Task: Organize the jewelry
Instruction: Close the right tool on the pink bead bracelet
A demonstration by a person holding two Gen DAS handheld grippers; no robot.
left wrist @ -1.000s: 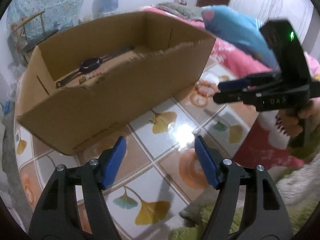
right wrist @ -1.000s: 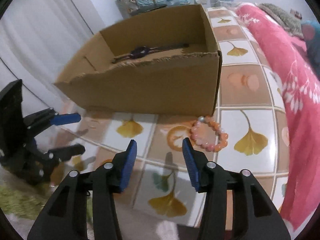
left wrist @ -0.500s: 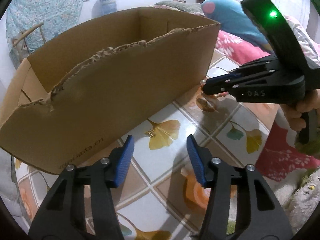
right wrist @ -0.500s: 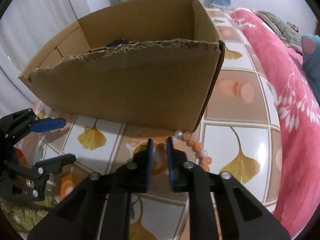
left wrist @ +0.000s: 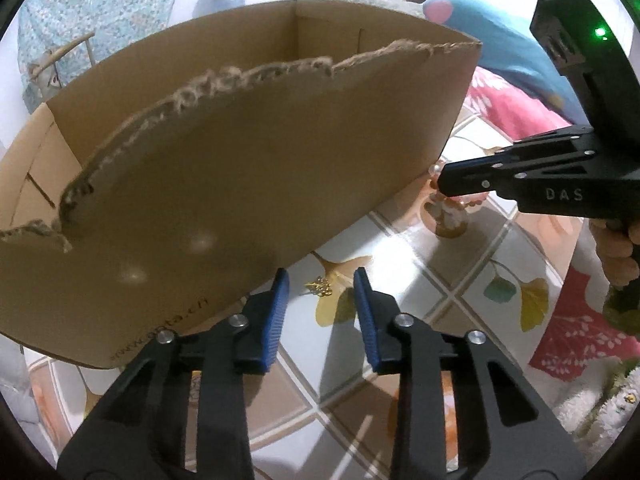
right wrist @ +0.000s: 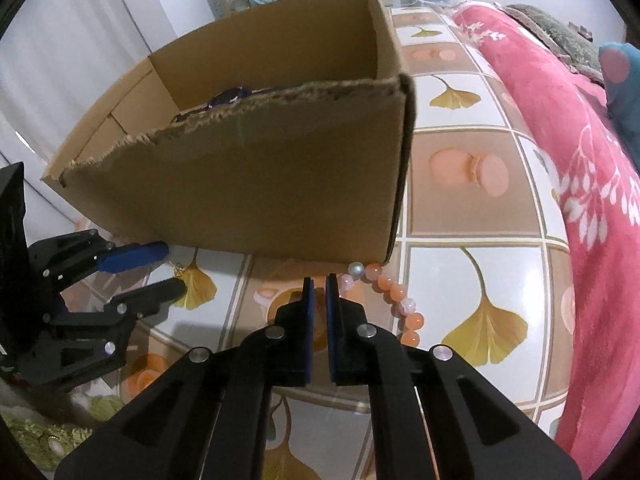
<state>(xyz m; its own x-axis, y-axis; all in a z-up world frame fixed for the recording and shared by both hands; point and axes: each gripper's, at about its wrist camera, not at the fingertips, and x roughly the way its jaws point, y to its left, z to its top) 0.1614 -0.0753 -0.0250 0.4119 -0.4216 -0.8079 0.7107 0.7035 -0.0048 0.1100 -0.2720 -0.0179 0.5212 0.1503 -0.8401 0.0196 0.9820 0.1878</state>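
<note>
A large open cardboard box [right wrist: 248,176] stands on a tiled floor [right wrist: 460,184], a dark piece already inside. At the box's 5 o'clock corner lies a pink bead bracelet [right wrist: 394,294], and the right gripper [right wrist: 319,284] has its fingers clenched on its near edge, so lifting it over the torn rim seems next. At 7 o'clock the left gripper [left wrist: 320,286] is closing its fingers around a small gold trinket [left wrist: 319,285], not yet pinched.
</note>
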